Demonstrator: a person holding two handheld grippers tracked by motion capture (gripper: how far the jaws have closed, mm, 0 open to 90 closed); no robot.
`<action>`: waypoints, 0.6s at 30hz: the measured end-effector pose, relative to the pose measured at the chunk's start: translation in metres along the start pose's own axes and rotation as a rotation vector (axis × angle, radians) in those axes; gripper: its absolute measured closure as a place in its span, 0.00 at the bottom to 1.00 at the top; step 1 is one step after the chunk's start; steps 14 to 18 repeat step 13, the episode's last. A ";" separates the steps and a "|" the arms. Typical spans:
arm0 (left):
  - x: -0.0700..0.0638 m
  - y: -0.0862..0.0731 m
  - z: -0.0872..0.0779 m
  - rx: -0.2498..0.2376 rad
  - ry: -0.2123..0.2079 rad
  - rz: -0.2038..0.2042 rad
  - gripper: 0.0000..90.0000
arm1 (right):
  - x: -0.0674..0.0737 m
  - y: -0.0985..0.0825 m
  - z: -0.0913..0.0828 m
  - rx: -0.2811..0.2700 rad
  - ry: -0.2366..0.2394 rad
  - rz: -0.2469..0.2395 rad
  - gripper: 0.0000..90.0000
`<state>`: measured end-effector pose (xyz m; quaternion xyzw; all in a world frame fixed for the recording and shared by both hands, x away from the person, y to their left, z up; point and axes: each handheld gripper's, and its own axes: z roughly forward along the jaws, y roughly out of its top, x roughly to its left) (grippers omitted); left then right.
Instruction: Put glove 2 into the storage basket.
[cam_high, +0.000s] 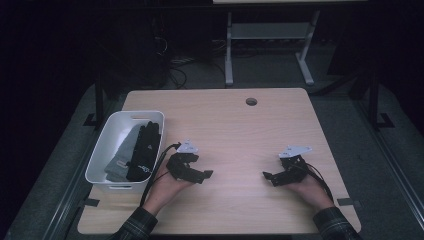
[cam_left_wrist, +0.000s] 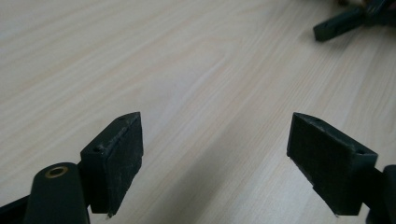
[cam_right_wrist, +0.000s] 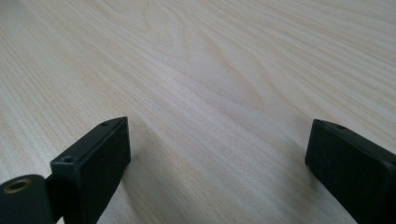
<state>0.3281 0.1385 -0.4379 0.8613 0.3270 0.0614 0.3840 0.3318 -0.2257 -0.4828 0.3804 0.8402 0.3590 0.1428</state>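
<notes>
A white bin (cam_high: 102, 150) stands at the table's left edge with dark and grey folded cloth items (cam_high: 137, 150) inside. My left gripper (cam_high: 205, 175) rests low over the wood just right of the bin, tips pointing right. It is open, and bare tabletop shows between its fingers (cam_left_wrist: 119, 158). My right gripper (cam_high: 267, 177) sits near the table's right side, tips pointing left toward the other one. It is open too, with nothing between its fingers (cam_right_wrist: 98, 163). The right gripper's tip (cam_left_wrist: 338, 23) appears far off in the left gripper view.
The light wooden table (cam_high: 230, 125) has a round cable hole (cam_high: 251, 101) near its far edge. Bare wood lies between the two grippers. Beyond the table stand a white desk frame (cam_high: 270, 45) and cables on a dark floor.
</notes>
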 end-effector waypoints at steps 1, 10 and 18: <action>0.000 -0.002 0.002 0.005 -0.003 0.001 0.19 | 0.000 0.000 0.000 0.000 0.000 0.000 0.07; -0.001 -0.010 0.014 0.067 0.001 0.026 0.19 | 0.000 0.000 0.000 0.001 0.003 -0.001 0.07; -0.001 -0.011 0.016 0.076 0.002 0.028 0.19 | 0.000 0.000 0.000 0.001 0.003 -0.001 0.07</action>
